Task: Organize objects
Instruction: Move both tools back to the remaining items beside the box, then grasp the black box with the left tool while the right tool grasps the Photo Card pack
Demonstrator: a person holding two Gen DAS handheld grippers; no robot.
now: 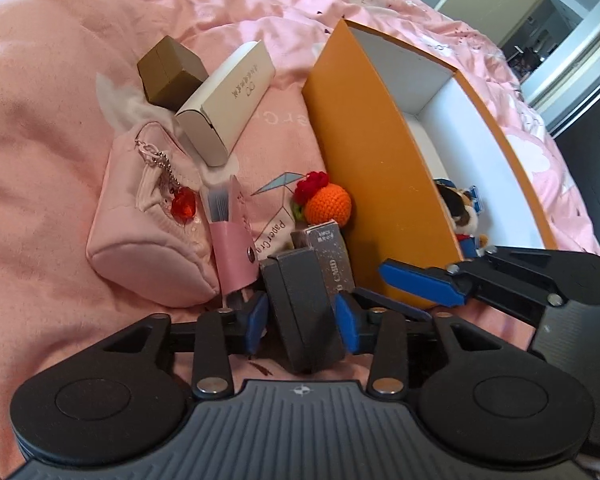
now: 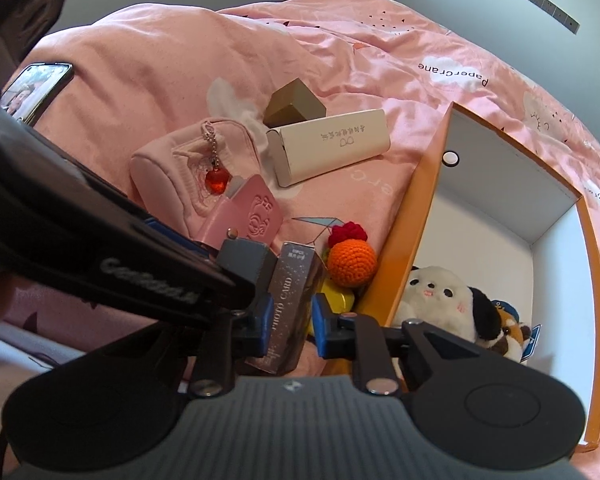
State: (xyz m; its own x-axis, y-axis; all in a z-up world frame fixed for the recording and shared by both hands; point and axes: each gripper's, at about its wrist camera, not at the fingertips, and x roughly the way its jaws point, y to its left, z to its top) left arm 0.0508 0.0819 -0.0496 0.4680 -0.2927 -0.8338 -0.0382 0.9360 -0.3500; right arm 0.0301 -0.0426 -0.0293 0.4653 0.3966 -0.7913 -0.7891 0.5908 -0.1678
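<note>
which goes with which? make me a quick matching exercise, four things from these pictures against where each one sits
Things:
1. panda plush
2. phone
3. dark grey box
4. red heart charm

Places:
a. between the left gripper's pads
b. hanging on the pink pouch
c. inside the orange box
d. on the pink bedding, far left in the right wrist view

Pairs: 1-c, 2-d, 3-a, 4-b

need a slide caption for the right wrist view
Right tool closed on a photo card box beside the orange box holding plush toys, on a pink bedspread.
</note>
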